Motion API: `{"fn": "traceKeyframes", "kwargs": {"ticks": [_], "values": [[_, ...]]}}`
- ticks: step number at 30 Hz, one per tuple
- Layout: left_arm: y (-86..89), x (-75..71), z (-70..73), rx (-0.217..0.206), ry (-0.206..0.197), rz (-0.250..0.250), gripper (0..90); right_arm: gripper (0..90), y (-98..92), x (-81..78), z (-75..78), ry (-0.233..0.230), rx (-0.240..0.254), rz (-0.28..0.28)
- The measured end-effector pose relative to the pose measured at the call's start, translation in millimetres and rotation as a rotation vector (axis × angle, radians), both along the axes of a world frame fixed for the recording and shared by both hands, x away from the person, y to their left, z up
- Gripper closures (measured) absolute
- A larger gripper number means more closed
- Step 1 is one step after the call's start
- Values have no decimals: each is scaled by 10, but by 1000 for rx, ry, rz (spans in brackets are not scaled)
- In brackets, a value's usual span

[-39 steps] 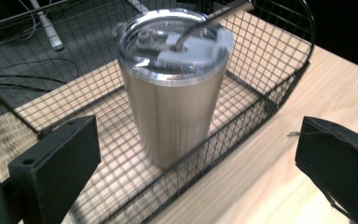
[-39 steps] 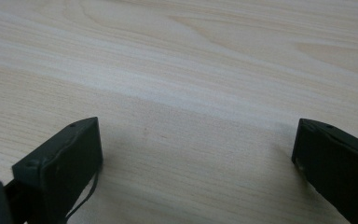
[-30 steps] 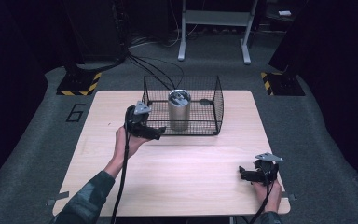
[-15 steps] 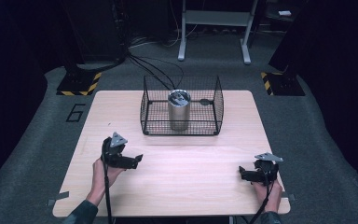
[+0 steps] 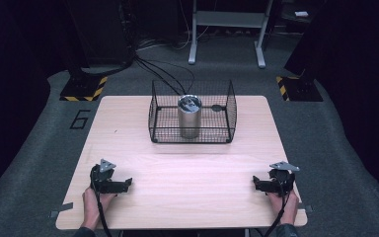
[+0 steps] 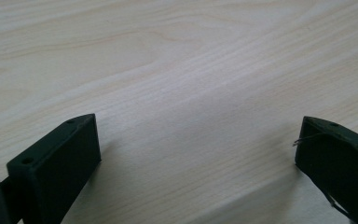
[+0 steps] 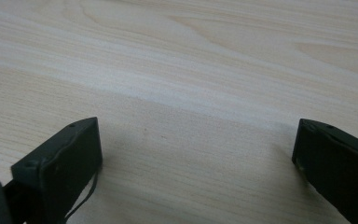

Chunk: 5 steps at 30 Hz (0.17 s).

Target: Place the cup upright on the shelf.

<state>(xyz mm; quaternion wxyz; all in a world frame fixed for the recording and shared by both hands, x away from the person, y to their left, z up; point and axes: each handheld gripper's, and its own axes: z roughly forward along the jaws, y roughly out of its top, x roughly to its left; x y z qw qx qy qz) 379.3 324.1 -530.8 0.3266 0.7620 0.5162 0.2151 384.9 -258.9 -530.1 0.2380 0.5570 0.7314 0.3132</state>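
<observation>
High view: a metal tumbler [image 5: 189,118] stands upright inside a black wire basket [image 5: 227,106] at the far middle of the wooden worktop [image 5: 187,163]. The tumbler is a tall steel cylinder, so its long axis is vertical, and it stands a little to the left of the basket's centre. The basket is open at the top, and its mesh walls go all around the tumbler without touching it, as far as I can see.

The left tool [image 5: 123,184] rests near the front left corner of the worktop, and the right tool [image 5: 256,183] rests near the front right corner. Each one is held by a hand at the near edge and points inward, toward the middle of the worktop. Both are well apart from the basket.

In the left gripper view, the jaws of the left tool [image 6: 196,154] stand wide apart with only bare wood between them. The right gripper view shows the same for the right tool [image 7: 196,154]: jaws apart, nothing held.

From either tool the tumbler lies forward and toward the centre. I judge the left tool to be slightly nearer. Any reach for the tumbler would probably have to come from above, over the basket's rim.
</observation>
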Motion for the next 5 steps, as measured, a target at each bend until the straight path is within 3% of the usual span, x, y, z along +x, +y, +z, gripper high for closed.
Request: {"fn": "traceKeyframes", "kwargs": {"ticks": [5], "values": [[2, -3, -12, 12, -13, 5, 0, 0, 2, 8, -2, 3, 0, -6]]}}
